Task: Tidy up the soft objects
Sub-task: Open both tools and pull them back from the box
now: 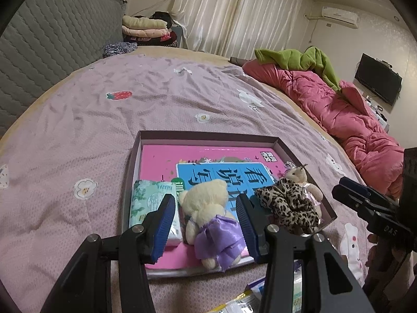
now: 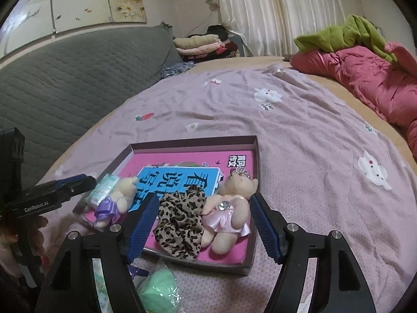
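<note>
I have both claws over the near edge of the bed (image 1: 78, 135), which carries a shallow dark tray (image 1: 307, 161) lined with a pink book cover. My left gripper (image 1: 206, 224) stands wide open with its blue pads on either side of the cream bear in the purple dress (image 1: 208, 216); the pads are apart from it and grip nothing. That bear lies toward the tray's near edge, head pointing to the far side. Just beside it, against the tray's left wall, stands the green tissue pack (image 1: 151, 203), partly hidden by my left pad.

My right gripper (image 2: 206, 224) is also spread wide and holds nothing. Between its fingers I see the leopard-print scrunchie (image 2: 179, 224) and the bear in the pink dress (image 2: 229, 208), which wears a small crown. These two touch each other and lie in the tray's near right corner; the scrunchie sits to the left of the bear, overlapping its side.

On the bed just outside the tray's near edge, under my right claw, lies a green soft item in clear wrap (image 2: 156, 287), and other packets beside it are too cut off to tell.

Along the bed's right edge lies a pink quilt (image 1: 338, 109) with a green garment (image 1: 299, 60) on its far end. Folded clothes (image 1: 146, 28) are stacked beyond the far edge, near the curtains
</note>
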The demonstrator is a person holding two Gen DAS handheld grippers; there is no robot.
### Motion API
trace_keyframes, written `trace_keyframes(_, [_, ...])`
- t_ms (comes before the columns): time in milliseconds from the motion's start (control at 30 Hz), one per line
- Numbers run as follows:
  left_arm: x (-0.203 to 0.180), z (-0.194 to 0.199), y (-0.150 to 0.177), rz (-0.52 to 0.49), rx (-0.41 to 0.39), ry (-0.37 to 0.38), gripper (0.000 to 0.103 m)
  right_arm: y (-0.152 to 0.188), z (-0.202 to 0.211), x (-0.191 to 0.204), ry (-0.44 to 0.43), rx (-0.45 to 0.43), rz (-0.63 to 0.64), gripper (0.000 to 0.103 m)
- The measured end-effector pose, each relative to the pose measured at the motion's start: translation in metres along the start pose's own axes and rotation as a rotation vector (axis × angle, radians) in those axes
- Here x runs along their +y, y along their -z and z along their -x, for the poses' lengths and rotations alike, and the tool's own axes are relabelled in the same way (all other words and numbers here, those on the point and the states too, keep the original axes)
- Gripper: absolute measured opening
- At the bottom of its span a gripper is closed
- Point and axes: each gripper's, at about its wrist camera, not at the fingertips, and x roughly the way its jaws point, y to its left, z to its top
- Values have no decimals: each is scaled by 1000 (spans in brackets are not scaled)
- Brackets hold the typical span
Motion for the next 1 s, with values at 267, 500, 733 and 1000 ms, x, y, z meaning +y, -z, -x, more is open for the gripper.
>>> trace_keyframes(267, [-11,10,17,-2,23,17,54,2,8,-4,-8,-29,-29,76])
trace_keyframes(500, [-17,22,25,-7,6,10,58,6,15,-4,-51,-30,-51,76])
trace_keyframes(733, [-17,30,31,-3,5,-21,61,11,20,-4,-59,1,-61,76])
trace_keyframes(1000, [-28,40,42,-23,9,-13,61,16,33,5,-59,-11,-16,76])
